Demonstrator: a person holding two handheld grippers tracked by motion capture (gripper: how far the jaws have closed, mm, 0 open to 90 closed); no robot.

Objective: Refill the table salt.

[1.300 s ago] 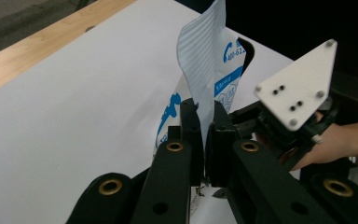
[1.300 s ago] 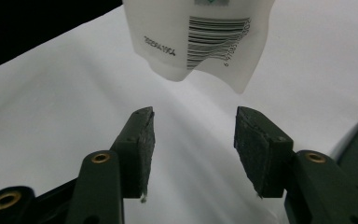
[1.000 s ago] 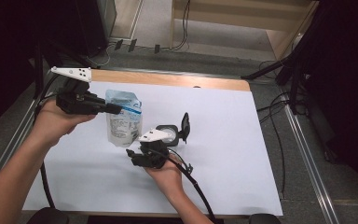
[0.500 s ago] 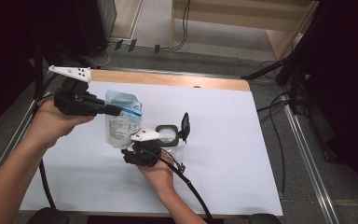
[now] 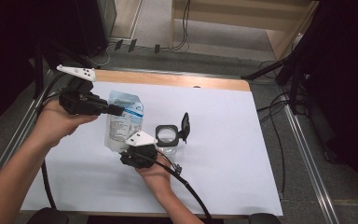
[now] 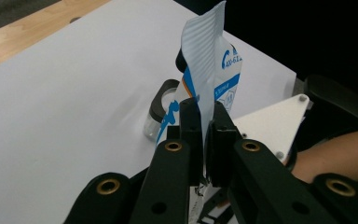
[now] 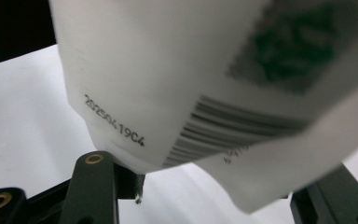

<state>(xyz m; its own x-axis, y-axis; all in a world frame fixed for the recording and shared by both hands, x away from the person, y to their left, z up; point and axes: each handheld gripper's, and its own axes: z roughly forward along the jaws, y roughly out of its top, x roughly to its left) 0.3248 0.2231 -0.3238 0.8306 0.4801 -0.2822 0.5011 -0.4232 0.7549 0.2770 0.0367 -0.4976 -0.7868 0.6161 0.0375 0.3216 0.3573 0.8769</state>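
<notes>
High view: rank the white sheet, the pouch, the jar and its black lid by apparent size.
1. White sheet
2. Pouch
3. Jar
4. Lid, which stands edge-on beside the jar, so its smaller look is unsure.

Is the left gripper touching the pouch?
Touching. In the left gripper view, the left gripper has both jaws shut on the pouch's edge.

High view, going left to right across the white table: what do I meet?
Left claw shut on the pouch's top edge → pouch hanging off it → right claw under the pouch's lower end, jaws just closing in → clear jar → its black flip lid, standing open.
</notes>
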